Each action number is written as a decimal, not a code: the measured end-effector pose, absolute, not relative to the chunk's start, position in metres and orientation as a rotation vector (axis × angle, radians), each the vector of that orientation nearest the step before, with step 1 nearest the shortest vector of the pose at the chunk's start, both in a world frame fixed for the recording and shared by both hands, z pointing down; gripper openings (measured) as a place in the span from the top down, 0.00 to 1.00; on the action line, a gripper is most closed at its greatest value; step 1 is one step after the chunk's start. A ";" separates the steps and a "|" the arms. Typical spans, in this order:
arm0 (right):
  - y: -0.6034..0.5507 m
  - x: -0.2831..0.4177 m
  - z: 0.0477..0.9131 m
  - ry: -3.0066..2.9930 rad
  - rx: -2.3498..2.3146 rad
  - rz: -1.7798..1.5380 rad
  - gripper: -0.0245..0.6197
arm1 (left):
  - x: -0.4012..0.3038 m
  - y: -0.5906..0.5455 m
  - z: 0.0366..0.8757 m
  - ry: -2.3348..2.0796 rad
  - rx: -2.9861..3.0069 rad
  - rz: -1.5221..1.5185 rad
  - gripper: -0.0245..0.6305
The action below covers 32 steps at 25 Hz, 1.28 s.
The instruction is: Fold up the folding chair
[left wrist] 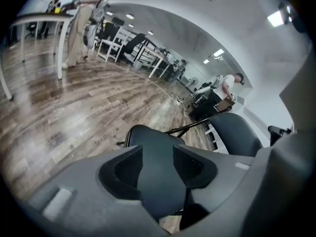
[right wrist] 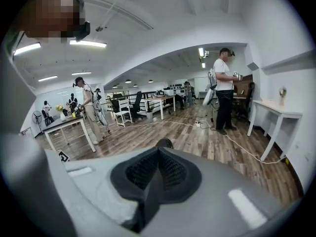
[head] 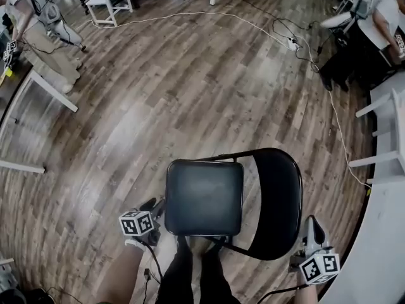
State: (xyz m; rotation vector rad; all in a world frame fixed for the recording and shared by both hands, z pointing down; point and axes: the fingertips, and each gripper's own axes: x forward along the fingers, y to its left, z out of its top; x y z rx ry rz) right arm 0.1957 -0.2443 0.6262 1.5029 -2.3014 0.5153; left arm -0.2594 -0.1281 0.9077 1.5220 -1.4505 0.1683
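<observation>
A black folding chair stands unfolded on the wood floor just in front of me, with its padded seat point(head: 204, 197) level and its backrest point(head: 278, 201) to the right in the head view. My left gripper point(head: 157, 206) is at the seat's near left corner. Its jaws are open, and the seat point(left wrist: 148, 137) shows in the gap of the left gripper point(left wrist: 158, 168). I cannot tell whether the pads touch it. My right gripper point(head: 314, 225) hangs just right of the backrest. The right gripper point(right wrist: 158, 164) is shut, its pads meeting with nothing between them.
A white cable point(head: 253, 24) runs across the floor to a power strip point(head: 292, 43). White tables stand at the left point(head: 54, 94) and along the right point(head: 380, 246). A white chair point(head: 111, 2) and several people are farther off. My legs point(head: 196, 274) are under the chair.
</observation>
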 end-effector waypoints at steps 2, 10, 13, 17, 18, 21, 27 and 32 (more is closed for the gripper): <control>-0.250 0.195 0.637 -2.284 1.496 0.545 0.96 | -0.259 -0.125 0.932 -1.381 1.494 0.142 0.60; -0.253 0.213 0.670 -2.183 1.548 0.505 0.87 | -0.240 -0.112 1.017 -1.175 1.454 0.131 0.45; -0.261 0.212 0.679 -2.183 1.573 0.557 0.80 | -0.235 -0.116 1.043 -1.099 1.448 0.076 0.38; -0.262 0.205 0.698 -2.208 1.511 0.667 0.60 | -0.231 -0.114 1.078 -1.033 1.415 0.072 0.34; -0.262 0.204 0.703 -2.204 1.495 0.680 0.59 | -0.229 -0.113 1.086 -1.012 1.411 0.085 0.34; -0.262 0.200 0.715 -2.185 1.458 0.706 0.57 | -0.223 -0.111 1.099 -0.946 1.420 0.097 0.34; -0.258 0.190 0.736 -2.171 1.349 0.772 0.57 | -0.214 -0.111 1.119 -0.890 1.409 0.047 0.33; -0.255 0.190 0.740 -2.157 1.305 0.789 0.57 | -0.206 -0.110 1.134 -0.830 1.425 0.052 0.33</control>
